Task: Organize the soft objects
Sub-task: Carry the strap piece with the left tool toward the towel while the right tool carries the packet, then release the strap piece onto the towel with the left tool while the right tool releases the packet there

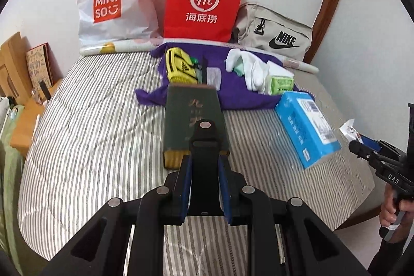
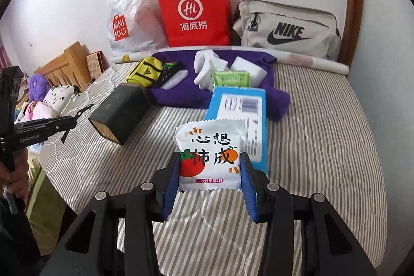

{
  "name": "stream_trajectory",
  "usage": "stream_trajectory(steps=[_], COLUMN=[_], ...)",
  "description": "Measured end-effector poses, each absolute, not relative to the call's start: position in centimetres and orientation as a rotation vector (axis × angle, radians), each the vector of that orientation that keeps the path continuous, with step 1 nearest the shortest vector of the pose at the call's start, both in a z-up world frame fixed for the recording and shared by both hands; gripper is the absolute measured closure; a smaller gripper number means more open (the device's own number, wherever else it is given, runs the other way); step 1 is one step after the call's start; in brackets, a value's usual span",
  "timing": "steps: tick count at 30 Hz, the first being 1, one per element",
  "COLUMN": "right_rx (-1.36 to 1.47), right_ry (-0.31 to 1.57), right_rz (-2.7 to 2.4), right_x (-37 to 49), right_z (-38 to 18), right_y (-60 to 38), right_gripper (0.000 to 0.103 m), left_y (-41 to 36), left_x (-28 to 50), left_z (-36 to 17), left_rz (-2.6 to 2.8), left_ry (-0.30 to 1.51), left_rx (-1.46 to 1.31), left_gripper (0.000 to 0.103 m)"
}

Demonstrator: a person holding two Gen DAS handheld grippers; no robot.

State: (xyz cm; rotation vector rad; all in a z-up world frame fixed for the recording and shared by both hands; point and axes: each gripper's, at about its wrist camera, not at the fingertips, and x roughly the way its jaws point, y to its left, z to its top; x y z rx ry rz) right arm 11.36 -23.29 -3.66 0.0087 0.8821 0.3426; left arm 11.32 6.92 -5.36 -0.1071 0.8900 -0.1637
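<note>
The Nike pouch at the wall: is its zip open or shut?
Shut: on the Nike pouch the zip line runs closed, its puller hanging at the left end.

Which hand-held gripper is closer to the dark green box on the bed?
Left. The left hand-held gripper hovers right over the dark green rectangular box, holding a black clip. The right hand-held gripper is off to the side, holding a white snack packet.

The left tongs clamp a black clip-like piece between their blue pads. Just beyond their tips a dark green box lies on the striped bed. Farther ahead a purple cloth carries yellow gloves and white socks. To the right lies a blue box, and the right tongs hold a white packet.
</note>
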Motion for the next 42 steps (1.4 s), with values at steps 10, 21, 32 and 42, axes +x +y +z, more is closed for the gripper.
stream_trajectory(steps=[10,21,32,42], right_rx=[0.01,0.0,0.009,-0.013], right_ry=[0.888,0.895,0.898,0.917], right_rz=[0.366,0.369,0.365,0.349], right_x=[15.9,21.0,26.5,31.2], right_z=[-3.6,-3.6,-4.5,-5.7], right_y=[-22.5,-22.0,-21.0,-20.1], right_gripper=[0.059,0.059,0.059,0.059], left_y=[6.9,6.7,7.0,6.0], left_x=[15.2,20.2,25.2,30.5], left_z=[-3.8,-3.8,-4.3,-6.0], left_rz=[-0.155,-0.149,-0.152,-0.178], left_ry=[0.872,0.883,0.911,0.955], left_rx=[-0.117,-0.113,-0.111,-0.118], left_gripper=[0.083,0.083,0.083,0.083])
